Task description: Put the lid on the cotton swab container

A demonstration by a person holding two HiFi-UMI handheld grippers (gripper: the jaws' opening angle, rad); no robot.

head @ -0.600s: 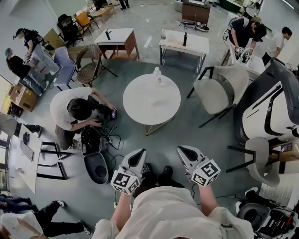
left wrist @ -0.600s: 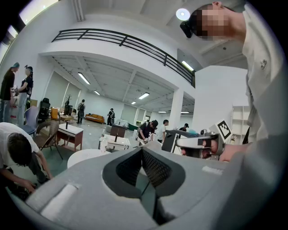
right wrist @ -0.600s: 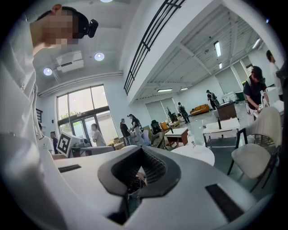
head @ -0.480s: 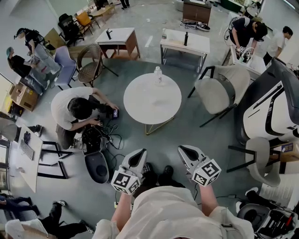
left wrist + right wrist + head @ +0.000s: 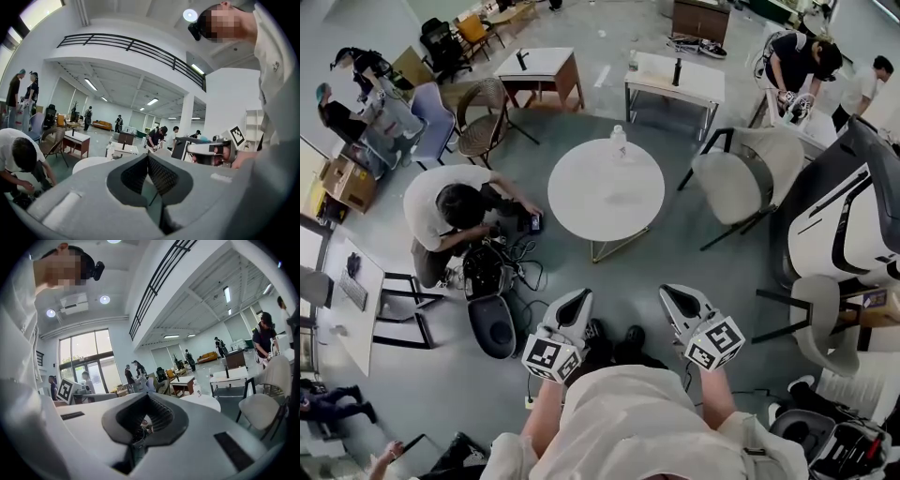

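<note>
Left gripper: jaws clenched tip to tip, nothing between them; held close in front of the wearer's chest.
Right gripper: jaws also pressed together and empty; level with the left, a gap between the two.
Dark shoes: on the grey floor between the grippers.
Crouching person: left of the wearer, bent over cables and dark gear.
Round white table: ahead of both grippers, well apart from them.
Small clear container: upright at the table's far edge; too small to confirm it is the cotton swab container, lid not discernible.
White chair: just right of the table.
Desks: beyond the table.
</note>
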